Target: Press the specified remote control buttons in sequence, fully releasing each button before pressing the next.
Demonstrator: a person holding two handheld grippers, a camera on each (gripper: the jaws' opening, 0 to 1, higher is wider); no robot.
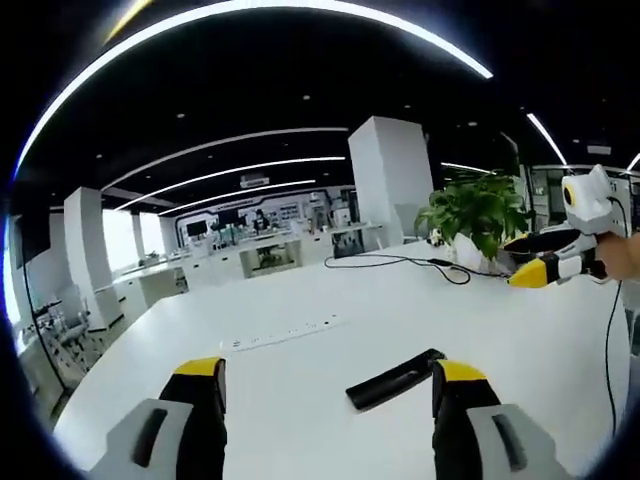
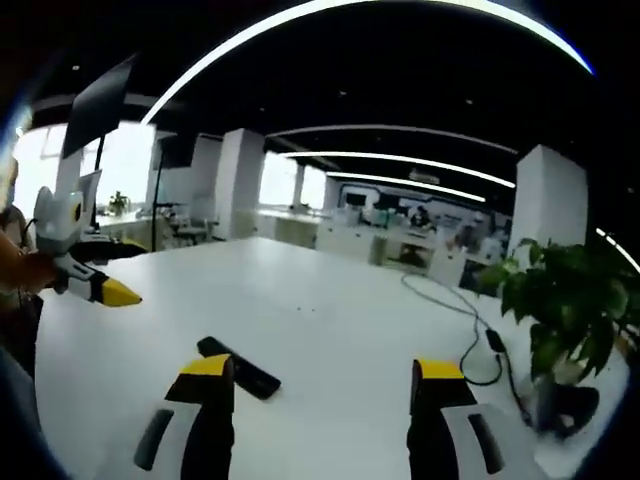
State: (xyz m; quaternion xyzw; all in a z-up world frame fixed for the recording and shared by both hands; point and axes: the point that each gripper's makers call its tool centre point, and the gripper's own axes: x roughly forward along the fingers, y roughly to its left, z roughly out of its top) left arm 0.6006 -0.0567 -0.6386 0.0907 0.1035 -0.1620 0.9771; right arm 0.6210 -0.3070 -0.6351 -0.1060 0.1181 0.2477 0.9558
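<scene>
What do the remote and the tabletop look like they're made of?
Remote: black, matte, probably plastic; no glare on it, buttons too small to see.
Tabletop: smooth white, likely laminate or painted board; a soft sheen shows, no grain or seams.

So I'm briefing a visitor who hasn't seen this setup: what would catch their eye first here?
Probably the slim black rectangular remote control, lying alone on the broad white table just ahead of the open yellow-tipped left gripper. Next, the leafy green potted plant at the table's edge, with a black cable trailing beside it. The right gripper is open too.
</scene>
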